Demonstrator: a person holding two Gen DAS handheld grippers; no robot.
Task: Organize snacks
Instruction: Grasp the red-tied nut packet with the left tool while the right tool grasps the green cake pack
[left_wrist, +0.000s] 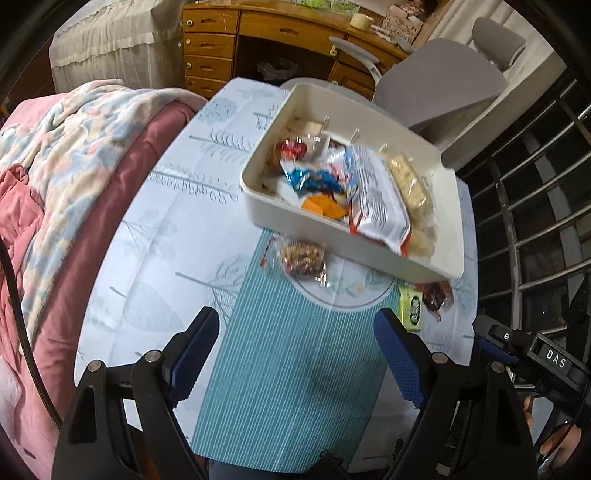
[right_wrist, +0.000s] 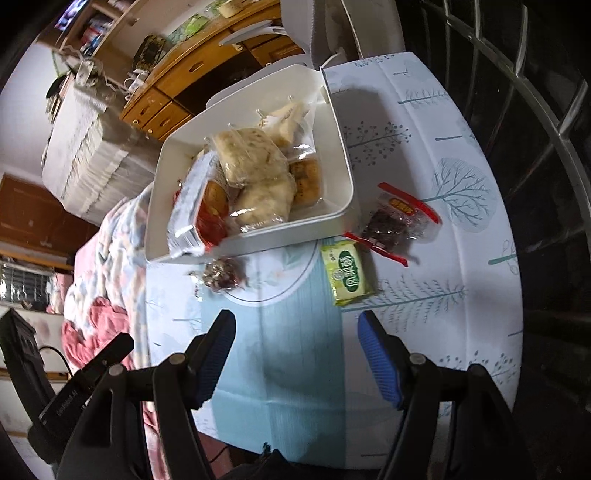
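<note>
A white box (left_wrist: 439, 258) (right_wrist: 343, 177) on the table holds several wrapped snacks, among them pale pastry packs (right_wrist: 255, 162) and a white and red bag (left_wrist: 376, 199). Three snacks lie on the cloth in front of it: a clear pack of nuts (left_wrist: 303, 256) (right_wrist: 223, 275), a green pack (left_wrist: 410, 308) (right_wrist: 345, 273) and a red-edged pack of dark fruit (left_wrist: 437, 295) (right_wrist: 395, 221). My left gripper (left_wrist: 295, 332) hangs open over the striped mat, short of the nut pack. My right gripper (right_wrist: 297, 334) is open too, nothing between its blue pads, just before the green pack.
The table (left_wrist: 155, 236) wears a white tree-print cloth with a teal striped mat (left_wrist: 295, 387). A bed with pink and pastel blankets (left_wrist: 74, 147) borders its left side. A grey chair (left_wrist: 443, 81) and a wooden desk (left_wrist: 258, 33) stand behind; metal bars (left_wrist: 535, 184) run along the right.
</note>
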